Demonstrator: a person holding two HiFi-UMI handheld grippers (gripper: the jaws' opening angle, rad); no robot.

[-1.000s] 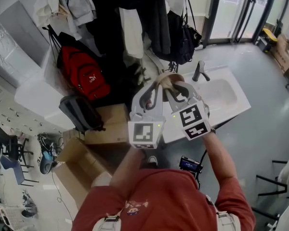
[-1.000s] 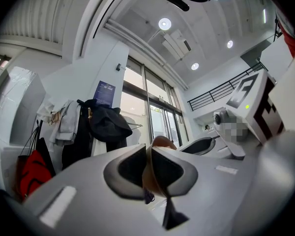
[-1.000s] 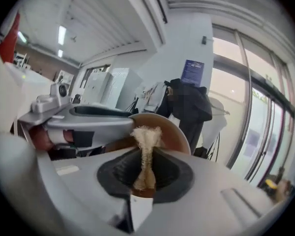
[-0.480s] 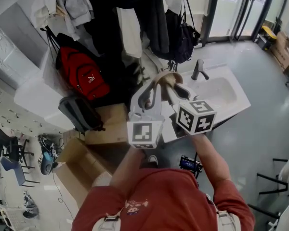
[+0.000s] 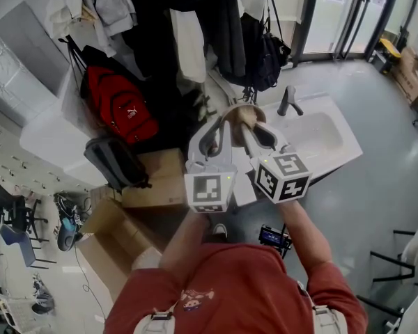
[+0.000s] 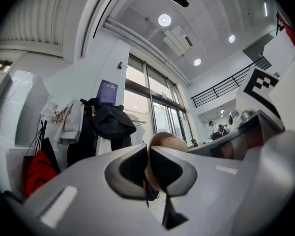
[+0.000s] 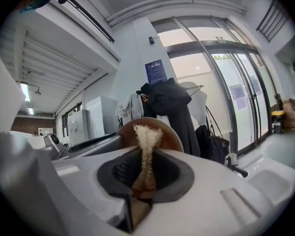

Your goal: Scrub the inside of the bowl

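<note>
A brown bowl [image 5: 242,113] hangs in the air above the edge of a white sink [image 5: 320,134]. My left gripper [image 5: 225,121] is shut on the bowl's rim [image 6: 166,140]; its jaws have just been closing a little further, with the rim between them. My right gripper [image 5: 253,126] comes in from the right, shut on a pale fibrous scrubber [image 7: 146,134]. The scrubber's tuft stands against the bowl's inside [image 7: 171,132]. In the left gripper view the jaws [image 6: 148,154] hide most of the bowl.
A grey faucet [image 5: 288,103] stands at the sink's back. Dark coats and bags [image 5: 219,26] hang just behind the bowl. A red backpack [image 5: 122,106] and cardboard boxes [image 5: 153,179] lie to the left, and grey floor lies to the right.
The right gripper has rolled about its own line, so its marker cube shows a different face. The scrubber stayed at the bowl. The left gripper and bowl kept still.
</note>
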